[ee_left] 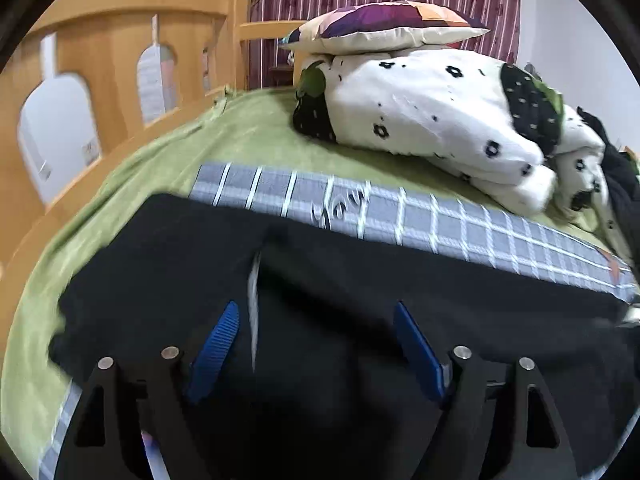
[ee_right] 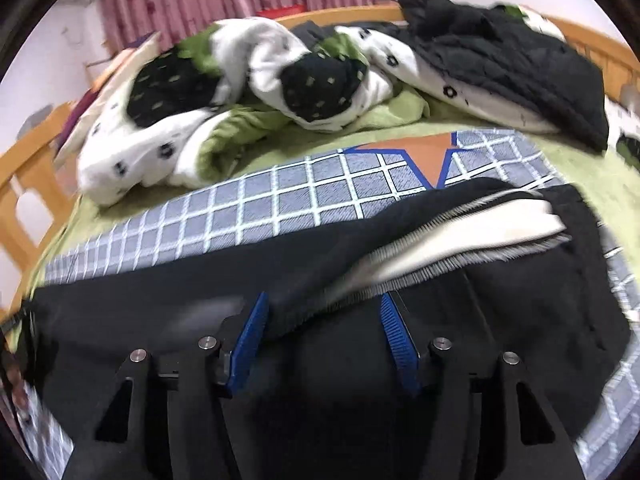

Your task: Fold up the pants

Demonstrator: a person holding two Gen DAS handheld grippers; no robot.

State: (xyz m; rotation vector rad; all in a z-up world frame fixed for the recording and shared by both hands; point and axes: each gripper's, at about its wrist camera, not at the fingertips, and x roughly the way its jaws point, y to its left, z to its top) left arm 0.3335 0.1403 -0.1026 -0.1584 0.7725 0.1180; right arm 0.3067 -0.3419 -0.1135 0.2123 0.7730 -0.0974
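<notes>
Pants (ee_left: 340, 300) of black cloth are seen laid across a grey checked mat (ee_left: 420, 220) on the bed, over a green sheet (ee_left: 248, 132). Judged from how the cloth lies, at least one fold appears to have been made: the garment forms a broad, fairly flat band. The pale lining at the waist end (ee_right: 480, 232) is exposed, so a further fold and some smoothing are probably left.

At the left, the left claw (ee_left: 316, 344) is held spread wide above the dark cloth, its blue pads (ee_left: 216, 352) clear of it and nothing gripped. At the right, the right claw (ee_right: 324, 340) is likewise parted, though less widely; a ribbed grey edge of the pants runs between its pads (ee_right: 396, 340), yet no pressing on it can be made out, so it is read as released.

By the left wrist view alone are shown the wooden bed rail (ee_left: 100, 60), the patterned pillow (ee_left: 380, 24) stacked on the folded white quilt (ee_left: 432, 108), and a thin pale slit (ee_left: 253, 304) in the cloth. By the right wrist view alone are shown the opened waistband with its lining, the orange star (ee_right: 424, 156) on the mat, and a black jacket (ee_right: 500, 60) heaped near the far rail.
</notes>
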